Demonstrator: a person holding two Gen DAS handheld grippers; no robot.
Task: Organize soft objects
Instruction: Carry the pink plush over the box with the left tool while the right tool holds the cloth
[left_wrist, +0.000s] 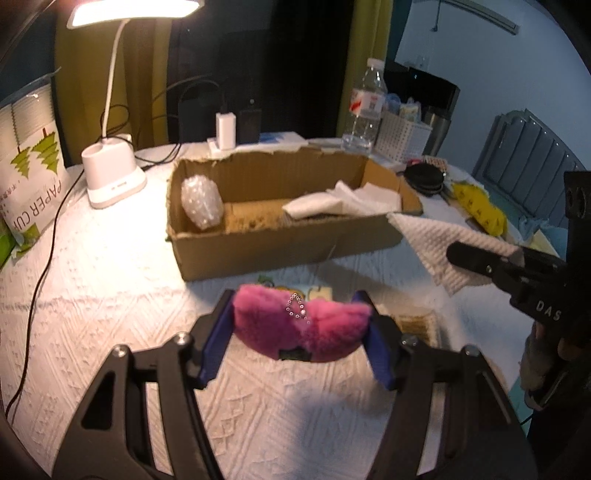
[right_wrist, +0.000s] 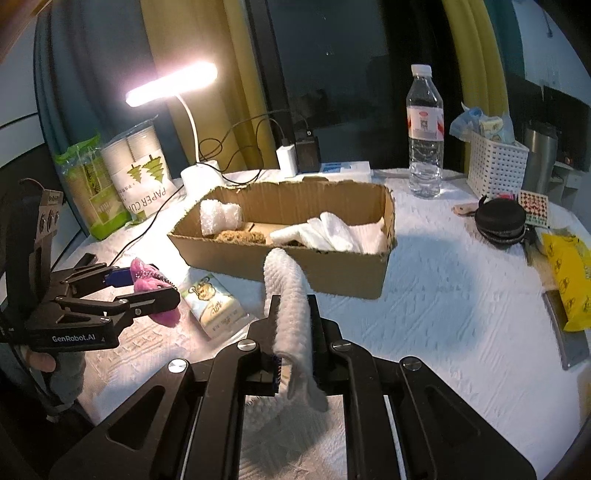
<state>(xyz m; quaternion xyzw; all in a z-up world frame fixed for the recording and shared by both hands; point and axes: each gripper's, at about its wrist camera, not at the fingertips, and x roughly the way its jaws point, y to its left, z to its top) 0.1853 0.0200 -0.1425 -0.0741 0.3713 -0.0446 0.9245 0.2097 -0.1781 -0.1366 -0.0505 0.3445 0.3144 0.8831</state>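
Observation:
My left gripper (left_wrist: 301, 325) is shut on a pink fluffy pouch (left_wrist: 301, 328) with a bead chain, held just above the white tablecloth; the same pink fluffy pouch (right_wrist: 147, 282) shows between its jaws in the right wrist view. My right gripper (right_wrist: 293, 317) is shut on a white textured cloth (right_wrist: 290, 291) that stands up between its jaws and droops behind them. In the left wrist view that white textured cloth (left_wrist: 443, 240) hangs from the right gripper (left_wrist: 456, 253) beside the cardboard box (left_wrist: 280, 243). The box holds a bubble-wrap bundle (left_wrist: 201, 201) and white folded cloths (left_wrist: 340, 201).
A lit desk lamp (left_wrist: 112, 173), paper cup packs (right_wrist: 136, 177) and cables stand at the left. A water bottle (right_wrist: 424, 136), white basket (right_wrist: 496, 166), black round case (right_wrist: 502, 221) and yellow packet (right_wrist: 569, 280) sit at the right. A tissue pack (right_wrist: 214, 304) lies before the box.

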